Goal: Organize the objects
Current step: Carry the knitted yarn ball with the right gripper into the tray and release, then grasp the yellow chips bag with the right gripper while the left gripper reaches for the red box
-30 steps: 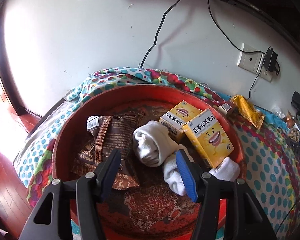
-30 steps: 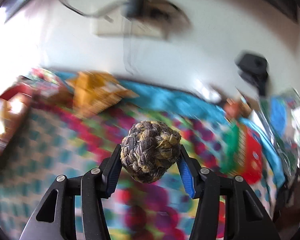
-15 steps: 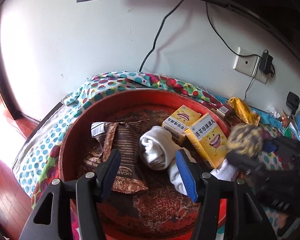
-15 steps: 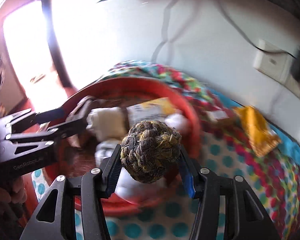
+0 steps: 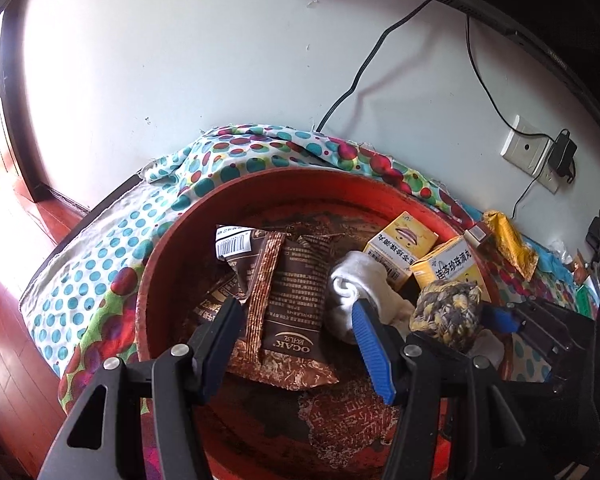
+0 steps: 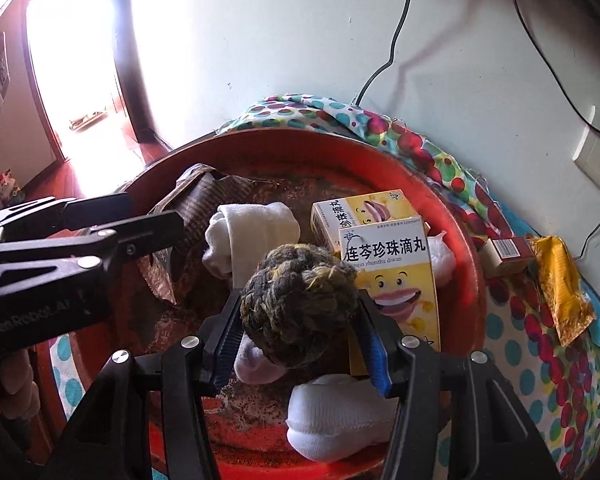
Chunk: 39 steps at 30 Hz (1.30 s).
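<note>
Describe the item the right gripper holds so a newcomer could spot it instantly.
Find the big round red basin on the polka-dot cloth. Above its near side, the right gripper is shut on a braided rope ball. It is dark grey flecked with yellow and knotted, unlike the white socks and yellow boxes beneath.

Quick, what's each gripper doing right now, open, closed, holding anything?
Left gripper: open, holding nothing, above the red basin.
Right gripper: closed on the rope ball, over the basin.
</note>
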Each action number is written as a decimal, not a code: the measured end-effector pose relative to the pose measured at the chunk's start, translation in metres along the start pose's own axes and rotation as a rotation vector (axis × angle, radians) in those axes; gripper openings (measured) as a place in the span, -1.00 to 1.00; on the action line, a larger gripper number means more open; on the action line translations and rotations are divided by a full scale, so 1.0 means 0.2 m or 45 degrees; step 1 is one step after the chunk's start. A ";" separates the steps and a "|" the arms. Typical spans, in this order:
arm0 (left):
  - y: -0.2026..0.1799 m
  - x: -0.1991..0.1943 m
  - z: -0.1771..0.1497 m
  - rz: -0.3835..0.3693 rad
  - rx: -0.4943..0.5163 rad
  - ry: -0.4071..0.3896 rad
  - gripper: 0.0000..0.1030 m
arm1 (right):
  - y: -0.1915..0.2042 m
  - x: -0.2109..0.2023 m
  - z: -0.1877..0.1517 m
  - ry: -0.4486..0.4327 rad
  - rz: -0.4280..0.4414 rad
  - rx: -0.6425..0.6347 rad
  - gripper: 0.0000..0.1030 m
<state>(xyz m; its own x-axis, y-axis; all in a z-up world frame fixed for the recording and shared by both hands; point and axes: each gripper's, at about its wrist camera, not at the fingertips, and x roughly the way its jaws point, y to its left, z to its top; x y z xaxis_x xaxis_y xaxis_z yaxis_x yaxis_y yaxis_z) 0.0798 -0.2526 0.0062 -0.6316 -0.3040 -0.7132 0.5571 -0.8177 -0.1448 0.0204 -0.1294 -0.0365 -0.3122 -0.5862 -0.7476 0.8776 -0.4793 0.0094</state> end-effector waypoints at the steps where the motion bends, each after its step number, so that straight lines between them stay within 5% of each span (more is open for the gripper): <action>1: 0.00 0.00 0.00 -0.003 0.004 0.003 0.15 | -0.01 -0.02 0.00 -0.012 0.009 0.008 0.00; 8: -0.04 -0.01 -0.01 0.009 0.035 -0.014 0.15 | -0.24 -0.29 -0.08 -0.162 -0.136 0.105 0.35; 17: -0.17 -0.04 -0.04 0.017 0.140 -0.035 0.15 | -1.07 -0.29 -0.31 -0.021 -0.326 0.611 0.36; 24: -0.27 -0.05 -0.05 0.004 0.192 -0.030 0.15 | -1.40 -0.15 -0.38 -0.016 -0.185 0.928 0.36; 39: -0.64 0.03 0.09 -0.078 0.424 0.010 0.15 | -1.58 0.04 -0.16 -0.154 -0.042 1.024 0.37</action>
<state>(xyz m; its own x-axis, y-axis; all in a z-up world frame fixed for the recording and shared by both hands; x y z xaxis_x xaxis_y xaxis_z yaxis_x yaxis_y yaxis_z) -0.0044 -0.1574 0.0329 -0.6538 -0.2466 -0.7154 0.3105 -0.9496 0.0436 -0.2481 0.0377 -0.0662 -0.4107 -0.6078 -0.6796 0.3518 -0.7933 0.4969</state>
